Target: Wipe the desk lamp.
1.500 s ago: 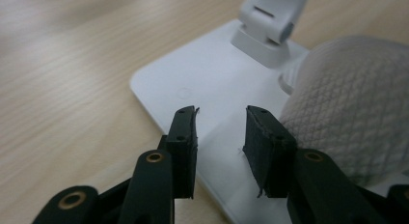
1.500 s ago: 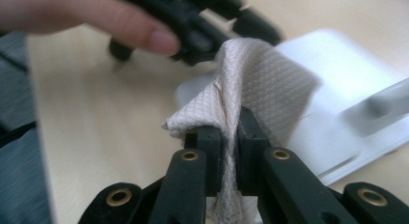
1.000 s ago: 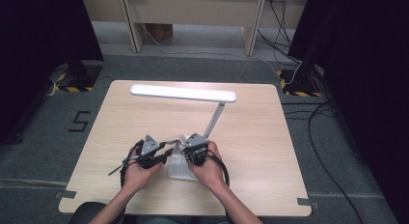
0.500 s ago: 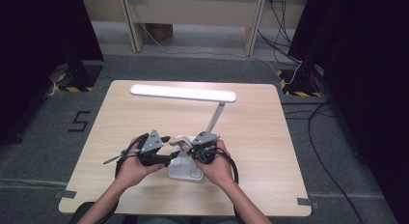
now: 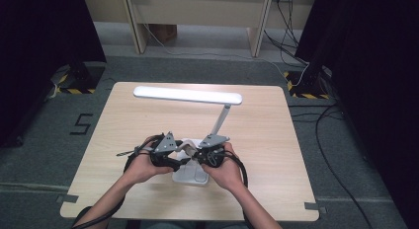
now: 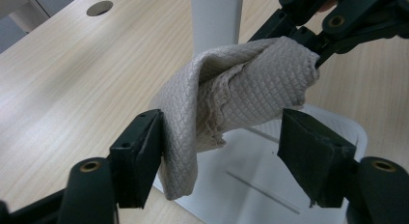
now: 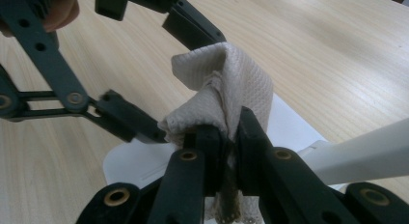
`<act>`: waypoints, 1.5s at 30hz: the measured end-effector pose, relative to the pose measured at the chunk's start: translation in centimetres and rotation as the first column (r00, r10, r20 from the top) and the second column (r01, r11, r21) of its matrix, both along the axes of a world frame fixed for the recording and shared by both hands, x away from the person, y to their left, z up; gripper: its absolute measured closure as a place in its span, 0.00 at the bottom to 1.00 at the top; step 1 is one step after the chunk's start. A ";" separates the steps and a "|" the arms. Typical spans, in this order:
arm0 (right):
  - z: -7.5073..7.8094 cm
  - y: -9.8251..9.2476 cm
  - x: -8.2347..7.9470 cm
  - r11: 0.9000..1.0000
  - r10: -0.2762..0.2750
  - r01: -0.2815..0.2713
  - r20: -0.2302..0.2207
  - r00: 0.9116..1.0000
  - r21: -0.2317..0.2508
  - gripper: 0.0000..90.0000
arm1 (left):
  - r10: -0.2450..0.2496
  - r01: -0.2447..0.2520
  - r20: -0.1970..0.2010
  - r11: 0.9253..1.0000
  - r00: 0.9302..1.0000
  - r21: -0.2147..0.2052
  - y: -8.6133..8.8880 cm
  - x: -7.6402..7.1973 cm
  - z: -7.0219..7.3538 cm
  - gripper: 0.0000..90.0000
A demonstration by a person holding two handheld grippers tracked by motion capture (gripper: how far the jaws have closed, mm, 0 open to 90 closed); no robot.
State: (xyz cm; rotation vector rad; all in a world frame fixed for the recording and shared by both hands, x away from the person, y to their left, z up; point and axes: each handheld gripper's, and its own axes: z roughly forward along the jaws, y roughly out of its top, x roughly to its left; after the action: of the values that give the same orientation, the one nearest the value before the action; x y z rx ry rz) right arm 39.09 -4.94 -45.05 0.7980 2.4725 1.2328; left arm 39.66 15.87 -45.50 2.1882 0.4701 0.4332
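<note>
Beige cloth (image 7: 226, 84) pinched by right tongs (image 7: 233, 137), left tongs (image 6: 222, 151) open

We see the table (image 5: 276, 140) evenly and softly lit in the high view, the surrounding curtains falling into deep black; shadows stay faint; in the gripper views the near jaws blur, the cloth (image 6: 241, 89) stays sharp, and the far wood softens.

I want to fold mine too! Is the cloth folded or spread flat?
Folded. The cloth hangs bunched and doubled over, pinched in the right gripper, above the lamp base.
</note>
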 end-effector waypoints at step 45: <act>0.6 -0.4 -0.8 1.000 -0.028 0.028 0.062 0.998 -0.004 0.96 | 0.135 -0.137 -0.024 0.988 0.991 -0.075 0.9 -0.2 -0.2 0.72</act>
State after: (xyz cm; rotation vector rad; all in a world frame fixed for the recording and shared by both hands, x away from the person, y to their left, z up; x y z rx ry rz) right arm 38.26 -5.39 -44.41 0.7788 2.4066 1.2222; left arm 39.48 16.75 -45.72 2.0951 0.6389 0.4604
